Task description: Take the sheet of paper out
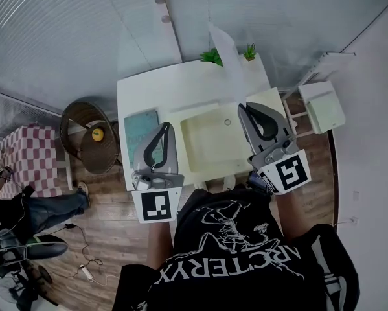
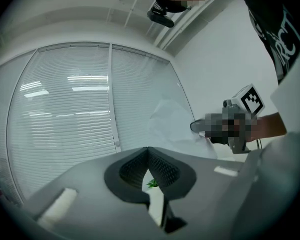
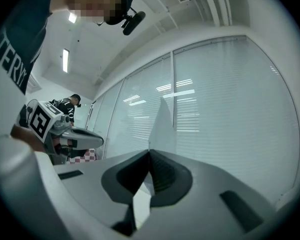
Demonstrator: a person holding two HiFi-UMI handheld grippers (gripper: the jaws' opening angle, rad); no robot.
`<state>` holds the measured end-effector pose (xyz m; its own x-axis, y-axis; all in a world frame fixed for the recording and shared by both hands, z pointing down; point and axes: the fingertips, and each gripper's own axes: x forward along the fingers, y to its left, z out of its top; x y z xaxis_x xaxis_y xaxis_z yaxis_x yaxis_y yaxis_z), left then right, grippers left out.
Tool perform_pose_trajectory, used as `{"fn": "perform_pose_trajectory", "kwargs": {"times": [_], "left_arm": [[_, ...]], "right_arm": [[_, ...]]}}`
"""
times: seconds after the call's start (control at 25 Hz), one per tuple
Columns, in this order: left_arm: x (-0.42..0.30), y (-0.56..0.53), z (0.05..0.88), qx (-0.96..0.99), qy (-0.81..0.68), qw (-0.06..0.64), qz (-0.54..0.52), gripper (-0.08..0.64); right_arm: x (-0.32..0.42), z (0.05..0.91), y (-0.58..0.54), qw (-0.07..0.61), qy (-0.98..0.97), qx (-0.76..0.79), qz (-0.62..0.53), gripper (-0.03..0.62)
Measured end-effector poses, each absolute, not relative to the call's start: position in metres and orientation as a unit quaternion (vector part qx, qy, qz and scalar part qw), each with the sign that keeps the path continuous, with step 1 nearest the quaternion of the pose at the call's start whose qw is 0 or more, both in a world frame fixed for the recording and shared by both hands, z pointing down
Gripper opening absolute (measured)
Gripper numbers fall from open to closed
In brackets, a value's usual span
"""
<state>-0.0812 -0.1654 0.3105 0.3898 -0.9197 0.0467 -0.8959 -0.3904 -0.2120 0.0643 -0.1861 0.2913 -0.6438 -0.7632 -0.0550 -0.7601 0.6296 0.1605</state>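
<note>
A white sheet of paper [image 1: 223, 44] stands up from the tips of my right gripper [image 1: 241, 107], which is shut on its lower edge, above the right part of the white table [image 1: 148, 89]. In the right gripper view the sheet [image 3: 165, 119] rises edge-on from the closed jaws of the gripper [image 3: 150, 151]. The left gripper view shows the sheet [image 2: 170, 126] hanging in the air, held by the right gripper [image 2: 197, 127]. My left gripper [image 1: 168, 126] hovers over the table's left part, shut with nothing in it [image 2: 147, 149].
A shallow cream tray [image 1: 210, 141] lies on the table between the grippers, a teal folder [image 1: 140, 135] to its left. Two small green plants [image 1: 212, 57] stand at the far edge. A wicker chair [image 1: 93, 138] is at the left, a white side stand [image 1: 323, 105] at the right.
</note>
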Motion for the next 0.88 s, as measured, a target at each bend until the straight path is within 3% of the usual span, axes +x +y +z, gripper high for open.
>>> {"fn": "perform_pose_trajectory", "kwargs": {"times": [0.88], "left_arm": [[-0.081, -0.168, 0.301, -0.83, 0.546, 0.09, -0.078, 0.011]], "right_arm": [[0.068, 0.289, -0.187, 0.017, -0.901, 0.423, -0.096, 0.012]]}}
